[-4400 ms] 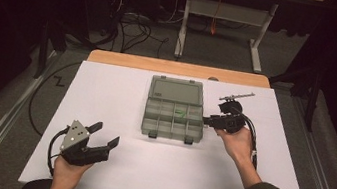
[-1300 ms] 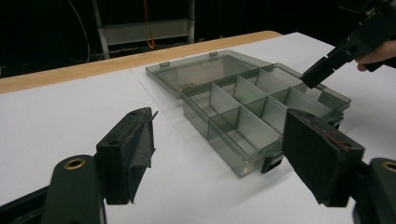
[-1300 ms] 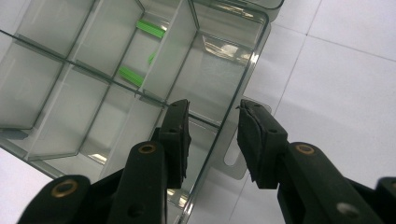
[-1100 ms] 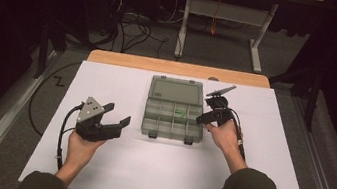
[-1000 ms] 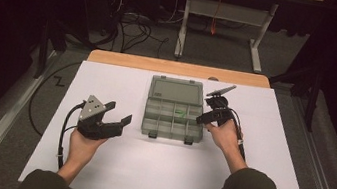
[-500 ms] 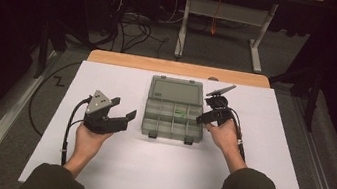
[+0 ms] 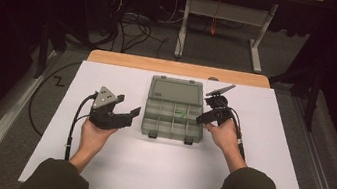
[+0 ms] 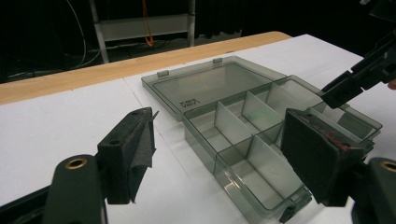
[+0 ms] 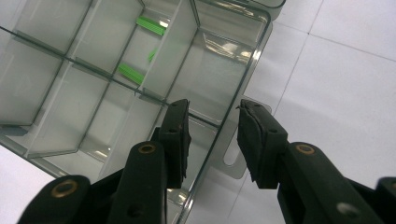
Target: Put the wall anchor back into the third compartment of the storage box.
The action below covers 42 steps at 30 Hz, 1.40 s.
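Grippers flank open organiser box

Clear organiser box [image 7: 175, 108] sits mid-tabletop [image 7: 270, 180], lid flat on the far side. Right gripper [image 9: 212, 128] straddles the box's right wall, jaws parted, no clamp visible. Left gripper [image 7: 132, 112] just left of box, jaws released, empty.

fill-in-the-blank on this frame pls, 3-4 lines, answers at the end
1. The lid of the clear compartment box lies ____.
2. The small pieces inside the box are ____ in colour.
3. The right gripper has its jaws astride the box's ____, one jaw inside the box and one outside.
4. The left gripper, jaws wide apart, holds ____.

Missing words: open; green; side wall; nothing
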Each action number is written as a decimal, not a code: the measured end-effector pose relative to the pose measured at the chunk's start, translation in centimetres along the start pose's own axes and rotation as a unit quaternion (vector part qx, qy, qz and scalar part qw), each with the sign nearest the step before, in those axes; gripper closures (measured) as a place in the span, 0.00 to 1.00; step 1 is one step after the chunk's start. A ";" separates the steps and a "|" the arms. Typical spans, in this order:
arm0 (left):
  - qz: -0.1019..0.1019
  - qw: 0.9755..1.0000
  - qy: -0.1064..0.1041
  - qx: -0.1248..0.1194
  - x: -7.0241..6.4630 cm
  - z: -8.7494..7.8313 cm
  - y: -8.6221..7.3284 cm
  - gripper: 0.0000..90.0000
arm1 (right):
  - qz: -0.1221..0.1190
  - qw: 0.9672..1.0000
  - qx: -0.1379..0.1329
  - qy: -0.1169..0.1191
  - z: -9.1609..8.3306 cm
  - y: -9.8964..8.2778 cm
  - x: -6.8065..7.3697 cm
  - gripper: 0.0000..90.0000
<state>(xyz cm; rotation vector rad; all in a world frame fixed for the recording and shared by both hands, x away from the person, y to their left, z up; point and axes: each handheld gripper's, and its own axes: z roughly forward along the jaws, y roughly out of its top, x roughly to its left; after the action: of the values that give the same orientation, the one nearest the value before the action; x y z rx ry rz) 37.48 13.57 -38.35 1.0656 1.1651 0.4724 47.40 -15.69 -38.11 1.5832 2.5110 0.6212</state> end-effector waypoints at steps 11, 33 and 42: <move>0.001 1.000 0.006 0.003 0.3 1.3 0.1 0.29 | 0.000 1.000 -0.001 -0.002 0.0 0.0 0.1 0.73; -0.013 1.000 0.017 0.010 0.4 5.0 0.8 0.30 | -0.006 1.000 -0.002 -0.004 0.0 -0.1 0.1 0.73; -0.013 0.999 0.028 0.016 0.5 6.4 1.2 0.30 | -0.007 1.000 -0.002 -0.009 0.0 -0.1 0.3 0.73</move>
<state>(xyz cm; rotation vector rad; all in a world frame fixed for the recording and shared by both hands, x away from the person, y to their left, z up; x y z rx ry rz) 43.69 11.84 -37.49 1.0689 1.2376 0.4674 47.19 -15.50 -38.12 1.5601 2.5050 0.6076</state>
